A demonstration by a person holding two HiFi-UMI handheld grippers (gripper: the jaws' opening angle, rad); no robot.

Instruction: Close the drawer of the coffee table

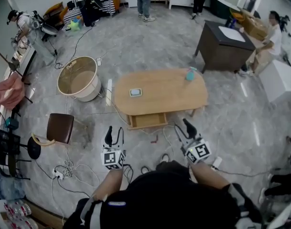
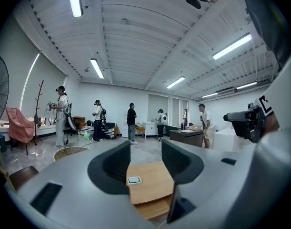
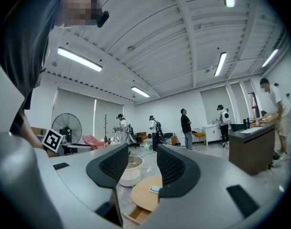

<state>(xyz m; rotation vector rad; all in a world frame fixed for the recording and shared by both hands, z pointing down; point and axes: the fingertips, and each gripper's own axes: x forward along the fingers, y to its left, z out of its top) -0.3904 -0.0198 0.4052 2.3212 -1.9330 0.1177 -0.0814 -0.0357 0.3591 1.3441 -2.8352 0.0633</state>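
Observation:
The oval wooden coffee table (image 1: 159, 92) stands mid-floor with its drawer (image 1: 147, 120) pulled out toward me on the near side. My left gripper (image 1: 113, 136) hovers short of the drawer, to its left, open and holding nothing. My right gripper (image 1: 184, 129) hangs to the drawer's right, also open and holding nothing. The left gripper view looks between the open jaws at the table (image 2: 150, 180) and the drawer (image 2: 155, 208) below it. In the right gripper view the table (image 3: 143, 194) and drawer (image 3: 135, 216) lie low between the open jaws.
On the table sit a small square box (image 1: 135, 92) and a teal bottle (image 1: 190, 74). A round tub (image 1: 81, 78) and a brown stool (image 1: 60, 128) stand to the left, a dark desk (image 1: 226, 44) at the back right. Cables (image 1: 71, 168) trail across the floor; several people stand around.

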